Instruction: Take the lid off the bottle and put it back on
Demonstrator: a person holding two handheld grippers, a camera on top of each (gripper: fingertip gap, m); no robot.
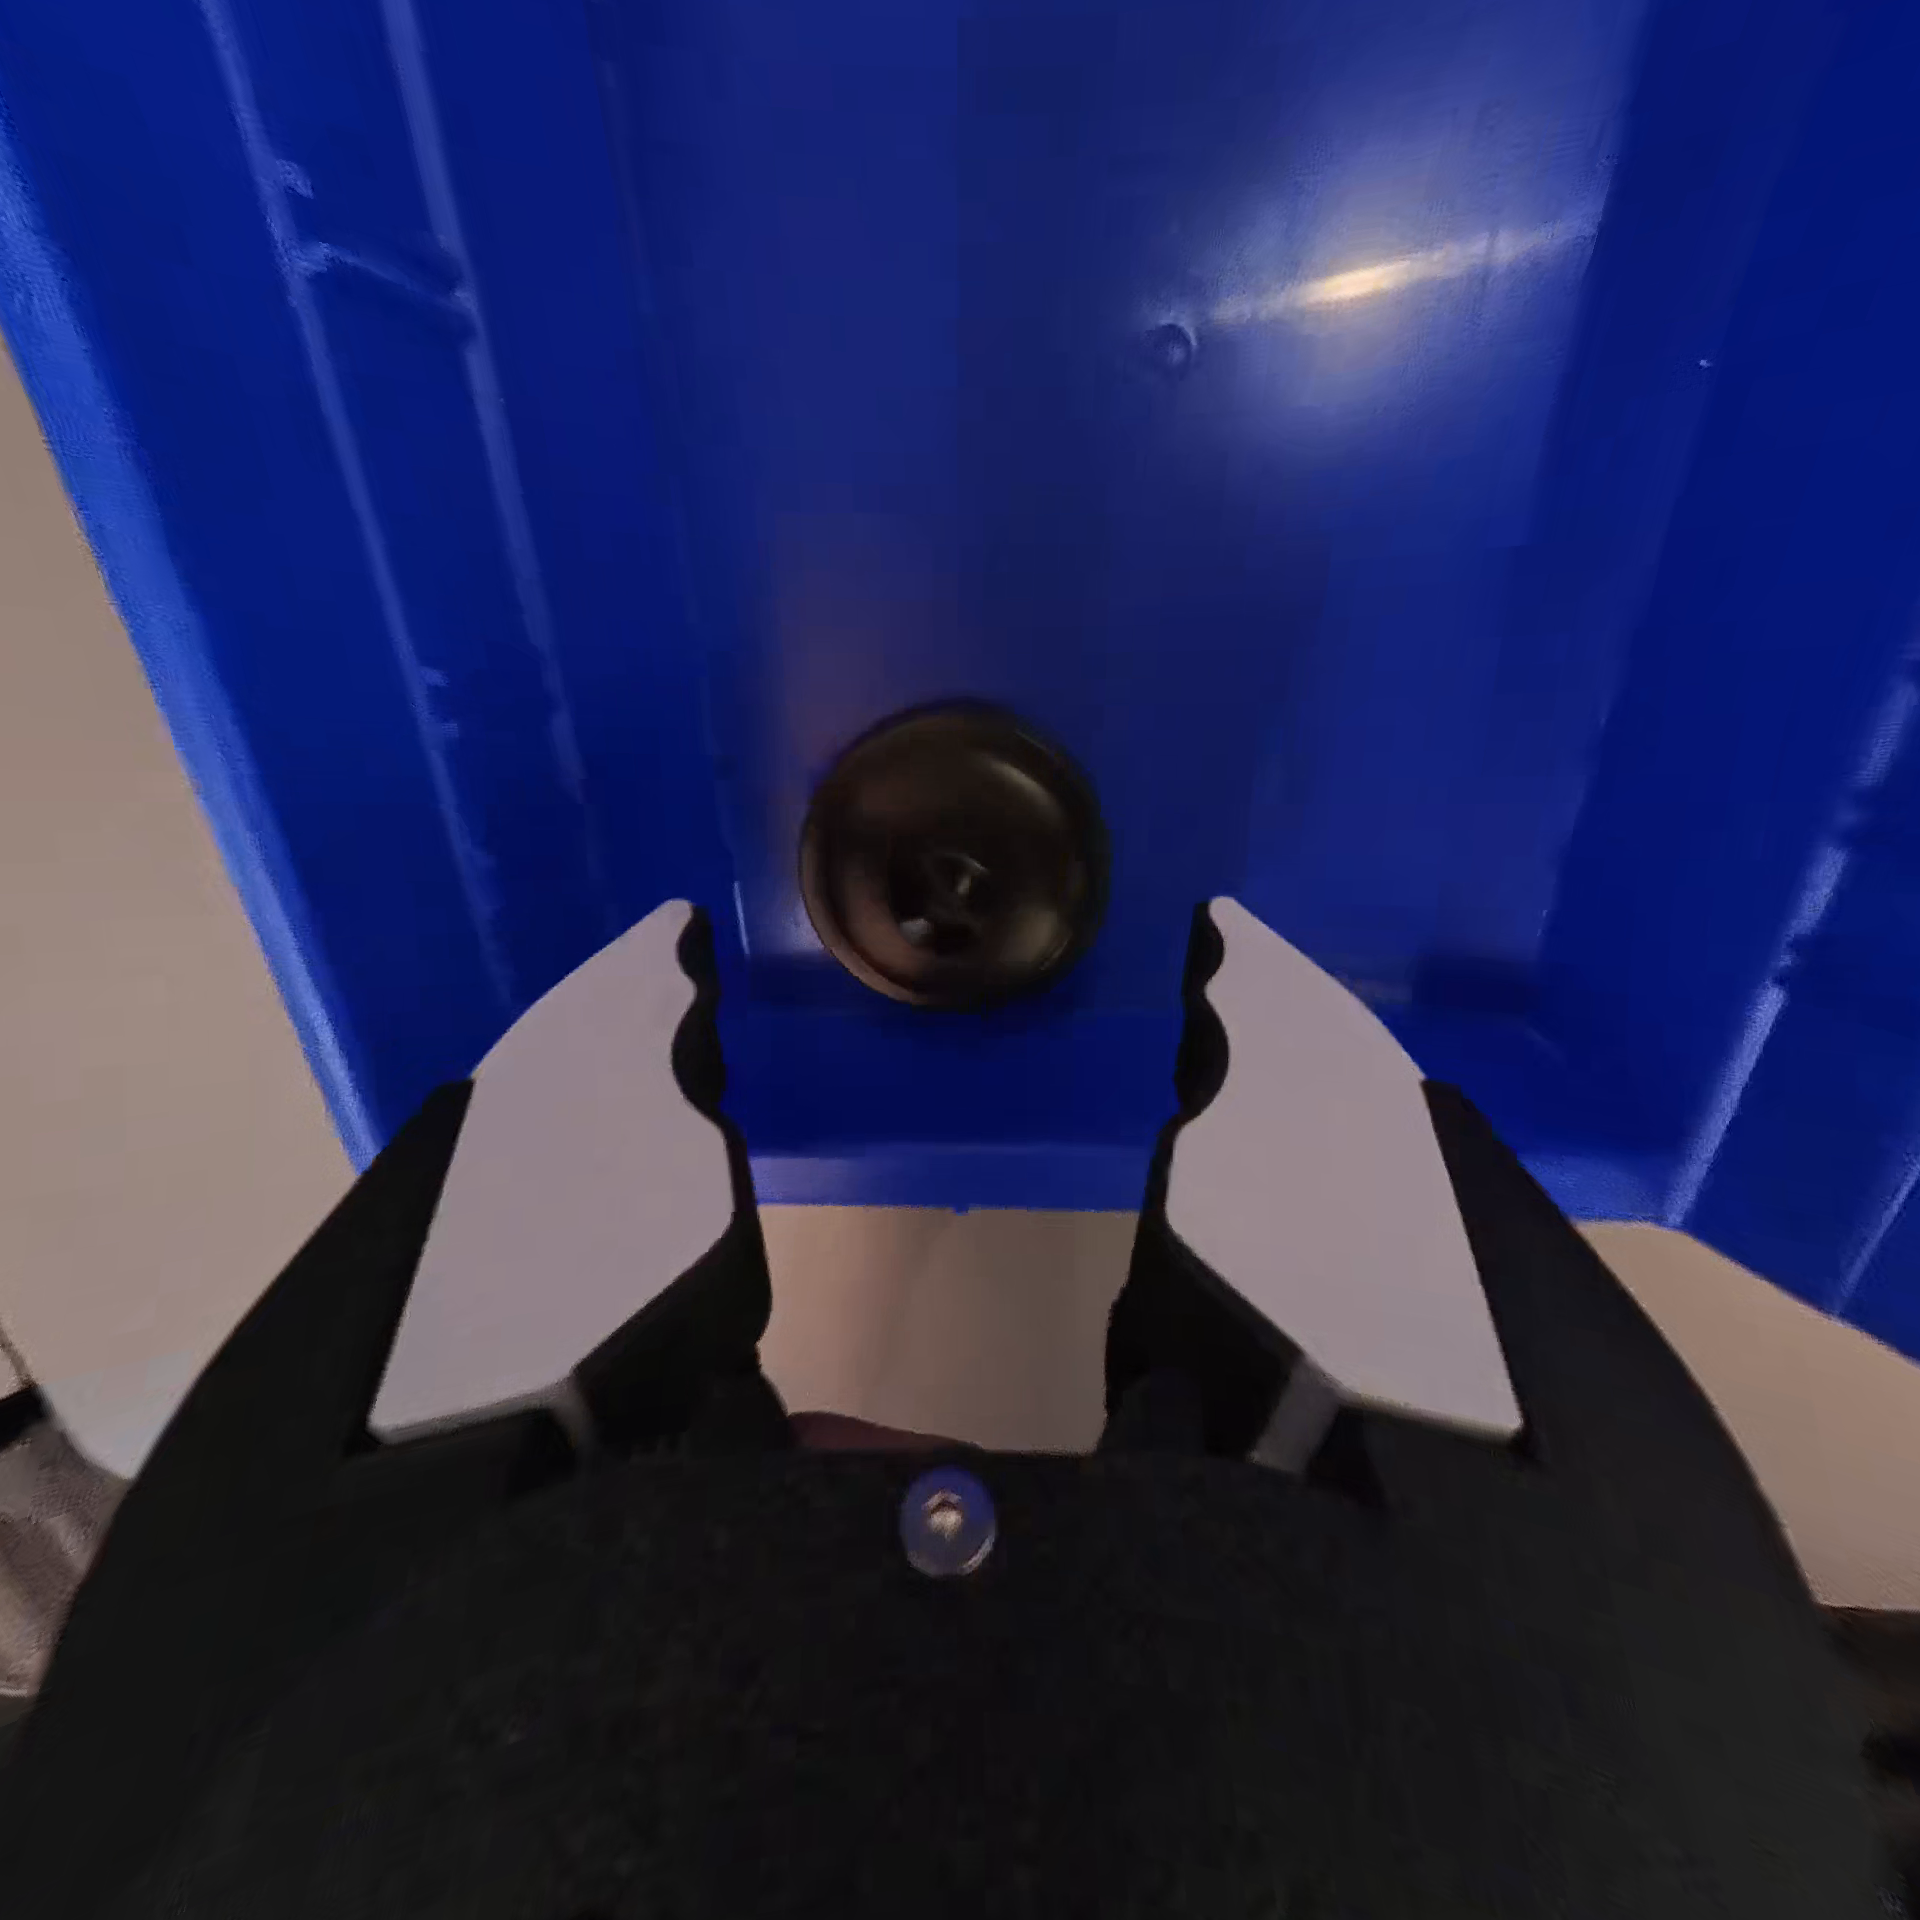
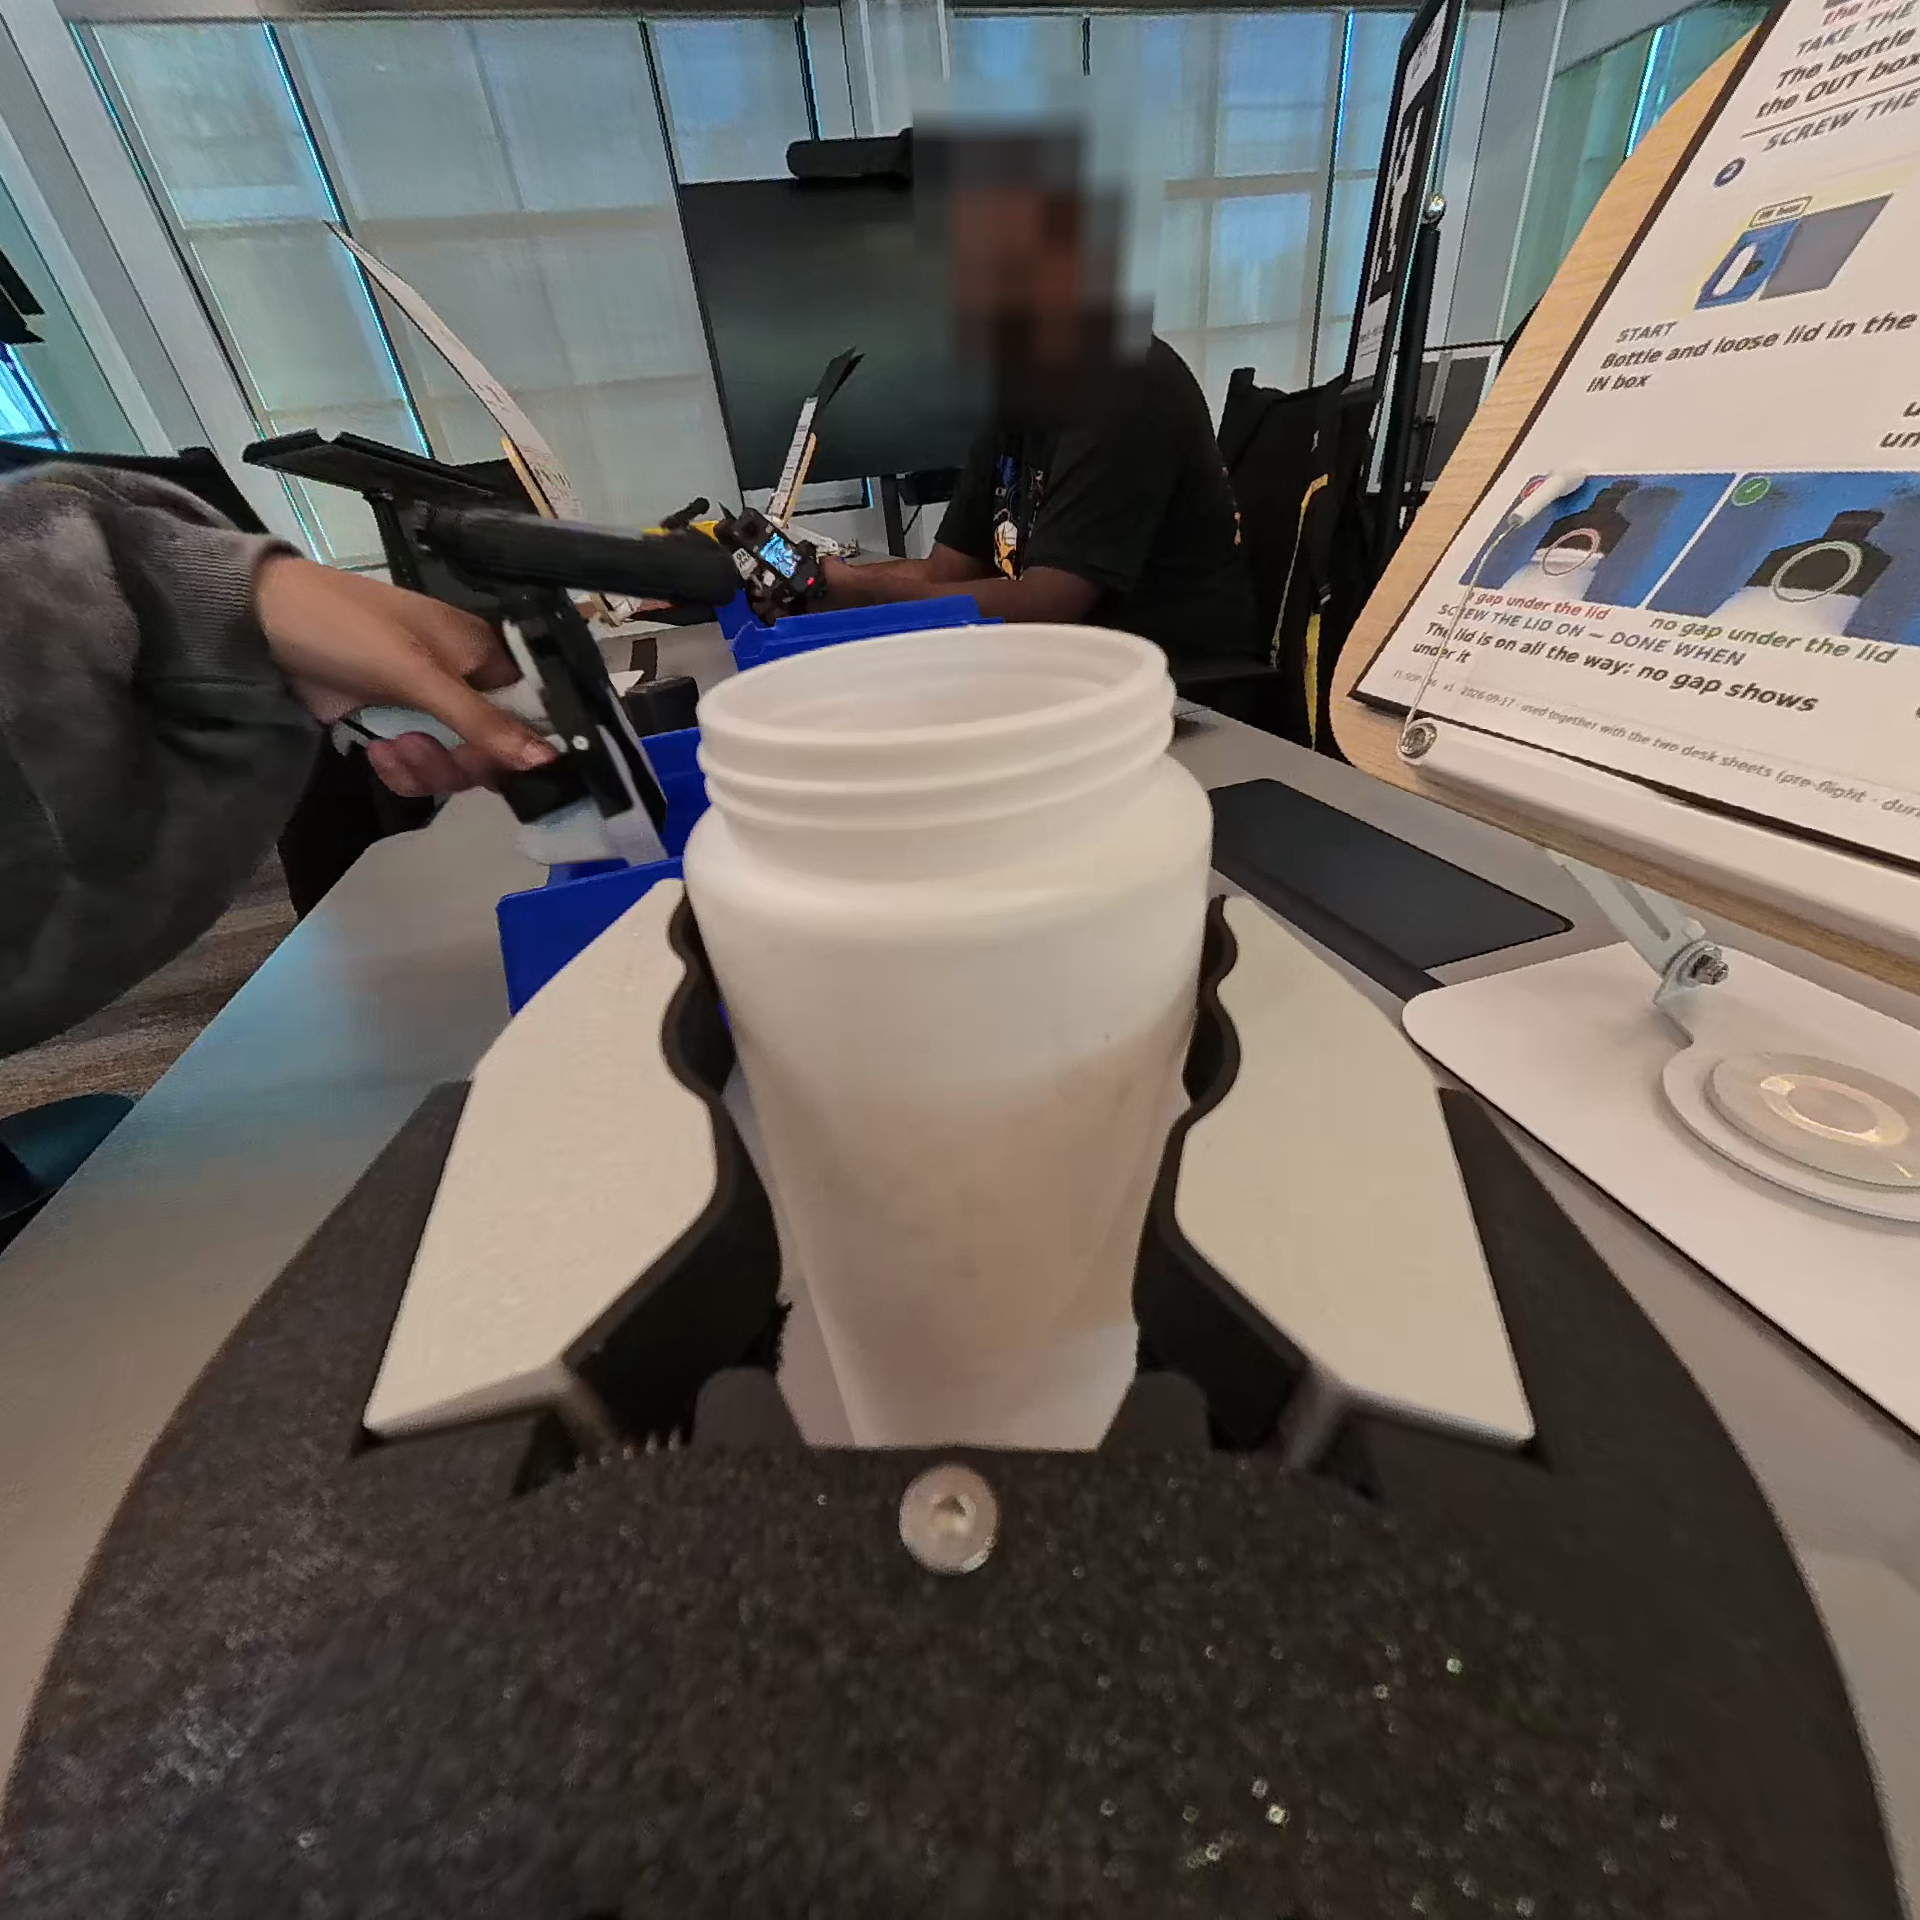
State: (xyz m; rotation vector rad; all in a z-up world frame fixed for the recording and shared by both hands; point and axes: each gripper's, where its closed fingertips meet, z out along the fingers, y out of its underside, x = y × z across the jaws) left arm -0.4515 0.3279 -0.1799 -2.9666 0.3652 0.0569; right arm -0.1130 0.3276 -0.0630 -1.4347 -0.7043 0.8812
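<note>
Black lid point(image 1: 951, 857) left view, bottle point(image 2: 951, 987) right — perhaps uncapped

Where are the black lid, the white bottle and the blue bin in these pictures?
black lid point(image 1: 954, 857): left wrist view, middle of its round face.
white bottle point(image 2: 951, 997): right wrist view, front of its body.
blue bin point(image 1: 1039, 416): left wrist view, bare inner floor.

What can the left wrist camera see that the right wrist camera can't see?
Only the left wrist view shows the black lid lying inside the blue bin, just ahead of the open left gripper. Only the right wrist view shows the white bottle, uncapped and clamped in the right gripper, an instruction board, and a seated person. Both show the blue bin, the grey table and the left gripper.
</note>
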